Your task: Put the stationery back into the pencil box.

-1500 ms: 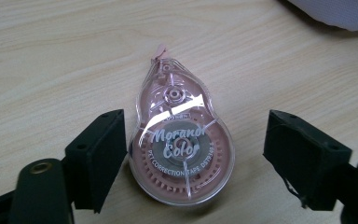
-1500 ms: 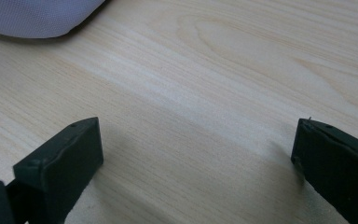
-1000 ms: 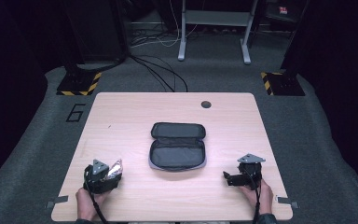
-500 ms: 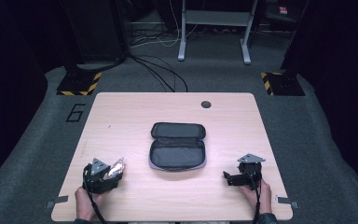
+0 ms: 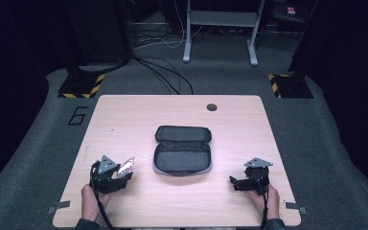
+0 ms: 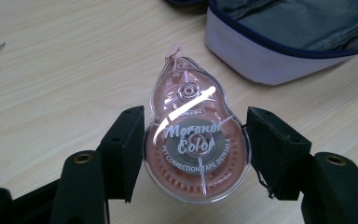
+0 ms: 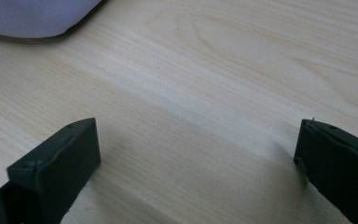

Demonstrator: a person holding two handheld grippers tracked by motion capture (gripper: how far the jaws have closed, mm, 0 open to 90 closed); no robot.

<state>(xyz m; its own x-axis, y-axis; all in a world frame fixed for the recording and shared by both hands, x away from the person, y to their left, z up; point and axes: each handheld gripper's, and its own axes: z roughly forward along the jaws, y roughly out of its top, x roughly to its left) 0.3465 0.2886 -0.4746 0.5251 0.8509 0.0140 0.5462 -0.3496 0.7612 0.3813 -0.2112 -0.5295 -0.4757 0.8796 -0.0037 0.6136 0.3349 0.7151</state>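
Note:
A pink clear-cased correction tape dispenser (image 6: 196, 140) is clamped between the two black jaws of my left gripper (image 6: 196, 149), held a little above the wooden table; its nose points toward the case. In the high view the left gripper (image 5: 120, 173) sits near the table's front left with the dispenser (image 5: 126, 167) sticking out toward the middle. An open grey zip case (image 5: 183, 151) lies flat at the table's centre, its rim (image 6: 270, 51) just beyond the dispenser. My right gripper (image 5: 235, 182) rests at the front right, jaws wide apart over bare wood (image 7: 198, 154).
The wooden table (image 5: 124, 120) has a dark round grommet hole (image 5: 212, 107) near its far edge. Grey carpet surrounds it, with cables, a desk frame and yellow-black striped bases (image 5: 80, 89) beyond. A corner of the case (image 7: 32, 16) lies ahead of the right gripper.
The left gripper has lifted slightly with the correction tape dispenser in it. The right gripper and the case have stayed put.

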